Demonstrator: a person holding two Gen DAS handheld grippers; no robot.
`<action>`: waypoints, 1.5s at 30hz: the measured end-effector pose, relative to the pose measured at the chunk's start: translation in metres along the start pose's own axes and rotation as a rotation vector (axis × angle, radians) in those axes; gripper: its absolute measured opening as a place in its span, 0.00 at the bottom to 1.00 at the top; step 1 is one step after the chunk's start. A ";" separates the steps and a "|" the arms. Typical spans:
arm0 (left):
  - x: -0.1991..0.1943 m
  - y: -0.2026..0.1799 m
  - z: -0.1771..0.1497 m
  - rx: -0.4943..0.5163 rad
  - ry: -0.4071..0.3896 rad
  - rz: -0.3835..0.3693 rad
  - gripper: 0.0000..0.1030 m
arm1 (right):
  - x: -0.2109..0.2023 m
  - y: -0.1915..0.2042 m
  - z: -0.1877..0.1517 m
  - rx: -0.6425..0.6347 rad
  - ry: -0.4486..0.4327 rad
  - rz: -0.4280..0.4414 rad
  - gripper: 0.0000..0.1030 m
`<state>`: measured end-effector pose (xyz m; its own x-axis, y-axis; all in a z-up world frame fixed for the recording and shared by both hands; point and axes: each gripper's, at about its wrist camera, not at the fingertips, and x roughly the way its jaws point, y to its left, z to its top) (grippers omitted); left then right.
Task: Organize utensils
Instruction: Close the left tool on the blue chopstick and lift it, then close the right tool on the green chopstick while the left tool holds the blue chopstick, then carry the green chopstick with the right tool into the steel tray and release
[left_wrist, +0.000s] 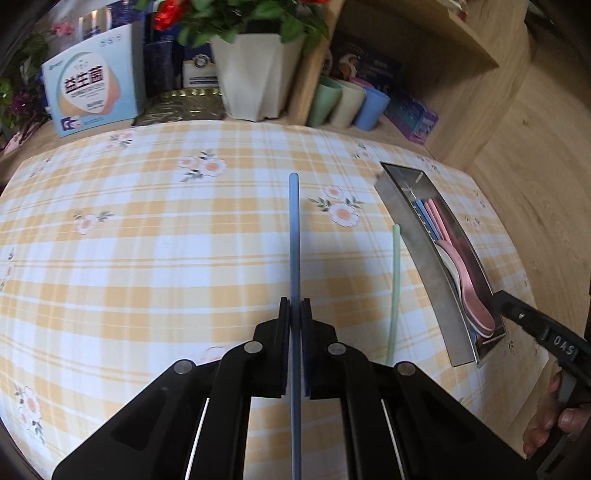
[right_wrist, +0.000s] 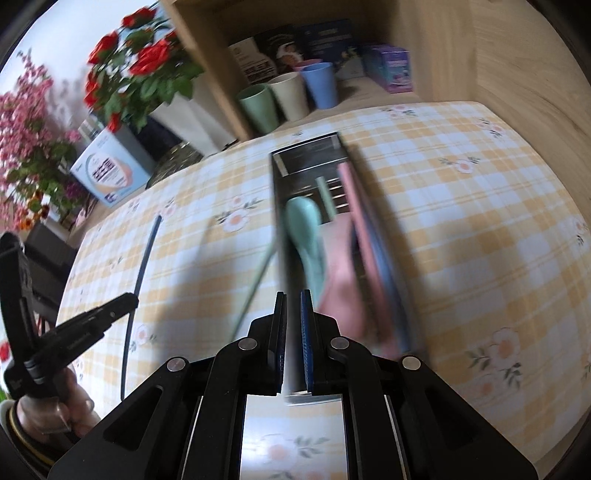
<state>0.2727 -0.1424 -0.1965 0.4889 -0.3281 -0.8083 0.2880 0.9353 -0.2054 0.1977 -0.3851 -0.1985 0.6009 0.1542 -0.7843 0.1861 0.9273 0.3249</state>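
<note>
My left gripper (left_wrist: 294, 314) pinches the thin, stiff, likely slippery blue chopstick (left_wrist: 294, 236) low on its shaft, most of it jutting beyond my fingertips, while my right gripper (right_wrist: 293, 310) clamps the metal tray (right_wrist: 310, 155) by its near rim.

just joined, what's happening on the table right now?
A person with a gripper in each hand is sorting utensils. The left gripper is shut on a blue chopstick, lifted over the checked cloth. The right gripper is clamped on the near edge of a metal tray holding pink, blue and green utensils. A green chopstick lies on the cloth beside the tray, not yet put away.
</note>
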 end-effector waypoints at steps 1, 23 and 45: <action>-0.003 0.005 -0.001 -0.008 -0.004 -0.002 0.05 | 0.002 0.008 -0.001 -0.011 0.008 0.001 0.08; -0.047 0.114 -0.027 -0.185 -0.104 -0.051 0.05 | 0.087 0.090 -0.001 0.027 0.098 -0.291 0.29; -0.047 0.138 -0.036 -0.242 -0.094 -0.055 0.05 | 0.109 0.081 0.003 0.102 0.073 -0.408 0.07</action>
<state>0.2602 0.0063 -0.2067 0.5554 -0.3792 -0.7401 0.1159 0.9166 -0.3827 0.2805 -0.2940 -0.2559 0.4065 -0.1916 -0.8933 0.4754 0.8794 0.0277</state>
